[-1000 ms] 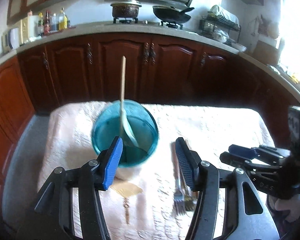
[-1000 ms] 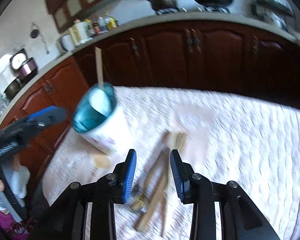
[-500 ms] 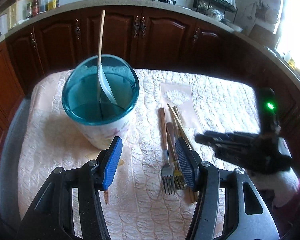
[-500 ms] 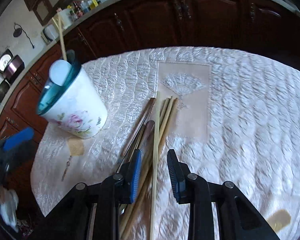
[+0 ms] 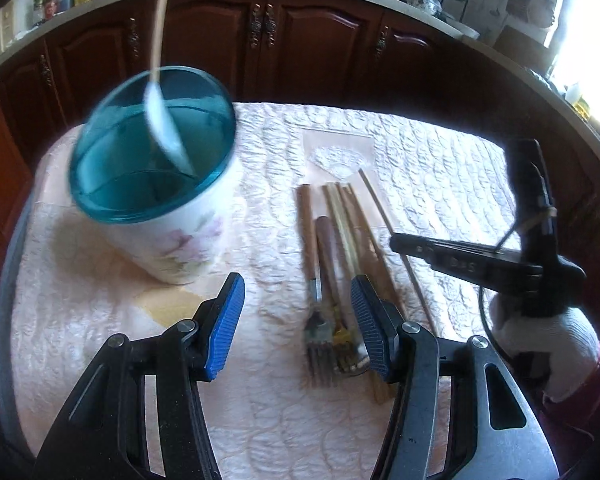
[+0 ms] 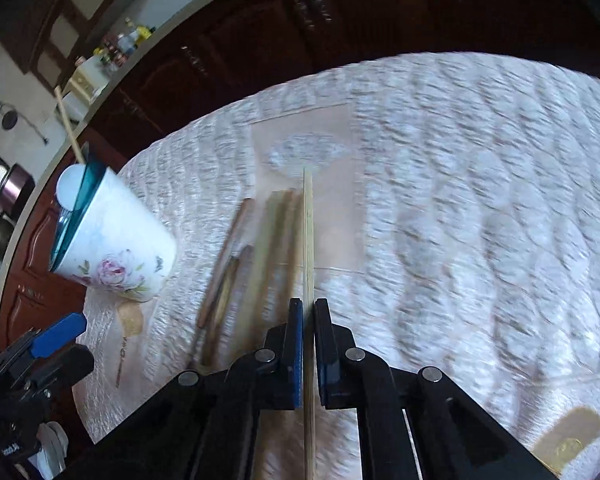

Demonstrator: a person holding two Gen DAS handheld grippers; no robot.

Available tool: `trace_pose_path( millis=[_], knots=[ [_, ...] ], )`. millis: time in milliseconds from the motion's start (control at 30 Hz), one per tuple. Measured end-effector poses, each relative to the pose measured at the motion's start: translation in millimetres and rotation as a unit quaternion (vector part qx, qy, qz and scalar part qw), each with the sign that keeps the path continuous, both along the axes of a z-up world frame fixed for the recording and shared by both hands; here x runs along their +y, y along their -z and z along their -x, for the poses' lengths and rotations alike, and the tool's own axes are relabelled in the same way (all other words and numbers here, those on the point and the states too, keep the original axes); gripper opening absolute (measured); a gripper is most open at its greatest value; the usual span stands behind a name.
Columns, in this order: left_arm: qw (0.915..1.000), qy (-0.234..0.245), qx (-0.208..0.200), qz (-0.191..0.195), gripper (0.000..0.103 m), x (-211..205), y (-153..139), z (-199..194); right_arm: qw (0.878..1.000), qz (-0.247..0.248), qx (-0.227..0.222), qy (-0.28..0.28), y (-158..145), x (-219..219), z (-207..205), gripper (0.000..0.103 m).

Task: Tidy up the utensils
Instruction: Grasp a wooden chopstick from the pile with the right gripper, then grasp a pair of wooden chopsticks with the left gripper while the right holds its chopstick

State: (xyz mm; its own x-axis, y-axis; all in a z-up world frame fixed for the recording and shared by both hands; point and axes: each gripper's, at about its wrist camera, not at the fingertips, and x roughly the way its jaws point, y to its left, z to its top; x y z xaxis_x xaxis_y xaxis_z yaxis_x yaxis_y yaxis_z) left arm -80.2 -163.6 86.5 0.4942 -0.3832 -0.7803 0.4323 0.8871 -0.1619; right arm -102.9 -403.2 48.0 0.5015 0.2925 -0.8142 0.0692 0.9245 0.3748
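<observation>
Right wrist view shows the right gripper (image 6: 308, 354) with its jaws just closed onto a single chopstick (image 6: 308, 240) at lower centre, taken from the edge of the bundle (image 6: 260, 248), probably so it lifts alone; its long axis runs straight up the frame, far tip toward the cabinets. Left gripper (image 5: 296, 320) hangs half open and empty, near the holder (image 5: 188, 240) at upper left, perhaps to steady it.

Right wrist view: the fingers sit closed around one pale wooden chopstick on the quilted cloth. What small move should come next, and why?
Probably lift it straight up. The right gripper has just been closing and now pinches the pale wooden chopstick, which lies beside the other wooden utensils. Rising first should clear them before carrying it to the teal-rimmed floral cup, which already holds a white spoon.
</observation>
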Motion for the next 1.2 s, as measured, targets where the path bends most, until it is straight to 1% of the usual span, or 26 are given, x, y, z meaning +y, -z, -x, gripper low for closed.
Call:
trace_pose_path(
  millis=[67,200,267,300,367,467,500,533,567,600,633,667,800,967,1033,1100,1200],
  knots=[
    [0.9999,0.009,0.006,0.005,0.055,-8,3,-2,1.000,0.005,0.010,0.018,2,-16,10,0.005],
    [0.9992,0.028,0.025,0.011,0.055,-36,12,-12,0.999,0.029,0.020,0.033,2,-36,25,0.005],
    [0.9987,0.036,0.036,0.005,0.055,-52,18,-18,0.998,0.038,0.026,0.040,3,-45,31,0.005],
    [0.9984,0.038,0.042,-0.006,0.054,-62,24,-22,0.998,0.037,0.025,0.042,4,-48,32,0.005],
    [0.9979,0.034,0.046,-0.028,0.049,-73,33,-27,0.998,0.033,0.028,0.046,5,-54,35,0.005],
    [0.9953,0.031,0.068,-0.062,0.037,-88,52,-39,0.998,0.021,0.033,0.047,7,-62,37,0.005],
    [0.9939,0.026,0.075,-0.076,0.030,-92,59,-43,0.998,0.022,0.031,0.045,6,-62,37,0.005],
    [0.9941,0.025,0.072,-0.078,0.027,-93,60,-43,0.998,0.023,0.030,0.043,6,-63,37,0.006],
    [0.9942,0.027,0.071,-0.076,0.027,-94,61,-44,0.998,0.024,0.029,0.041,6,-63,37,0.006],
    [0.9936,0.029,0.083,-0.071,0.025,-97,62,-46,0.999,0.023,0.029,0.040,6,-64,37,0.006],
    [0.9932,0.032,0.090,-0.067,0.019,-99,63,-46,0.999,0.021,0.030,0.039,9,-58,30,0.006],
    [0.9921,0.037,0.103,-0.060,0.018,-102,65,-46,0.999,0.018,0.028,0.037,10,-58,30,0.006],
    [0.9924,0.041,0.107,-0.045,0.016,-100,63,-40,0.999,0.000,0.018,0.030,7,-55,32,0.006],
    [0.9905,0.053,0.127,-0.010,0.016,-74,48,-22,1.000,-0.015,0.008,0.025,-8,-59,54,0.006],
    [0.9895,0.062,0.130,-0.006,0.016,-64,45,-10,1.000,-0.010,0.013,0.022,-11,-58,65,0.006],
    [0.9890,0.073,0.128,-0.006,0.016,-55,41,4,0.999,-0.021,0.019,0.022,-13,-58,78,0.006],
    [0.9878,0.075,0.136,-0.008,0.016,-39,43,22,0.999,-0.021,0.028,0.011,-13,-49,91,0.006]
  ],
)
